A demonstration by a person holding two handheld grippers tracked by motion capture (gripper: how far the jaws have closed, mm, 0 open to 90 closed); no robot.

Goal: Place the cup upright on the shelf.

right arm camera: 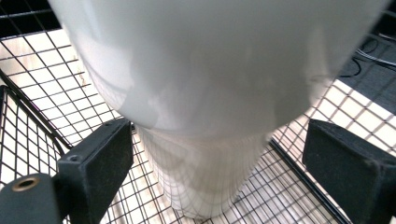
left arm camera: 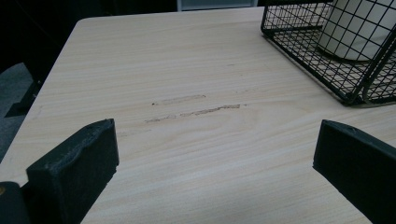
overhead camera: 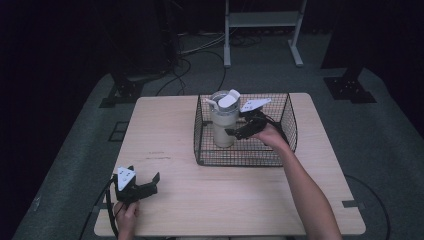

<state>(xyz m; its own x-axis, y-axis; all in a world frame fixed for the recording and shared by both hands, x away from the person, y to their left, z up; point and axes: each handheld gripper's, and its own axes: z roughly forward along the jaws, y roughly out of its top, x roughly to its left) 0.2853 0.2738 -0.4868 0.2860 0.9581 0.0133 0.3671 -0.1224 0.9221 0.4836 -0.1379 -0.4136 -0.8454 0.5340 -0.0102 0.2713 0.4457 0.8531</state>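
Note:
A cream tumbler with a lid and handle stands upright in the left part of a black wire basket on the far half of the wooden table. My right gripper reaches into the basket from the right, open. In the right gripper view the tumbler looms close between the spread jaws of that gripper, neither jaw touching it. My left gripper rests open near the table's front left corner. Its jaws frame bare wood, with the basket and tumbler farther off.
Faint scuff marks cross the wood ahead of the left gripper. Beyond the table, a white metal frame, black stand feet and cables lie on the grey floor.

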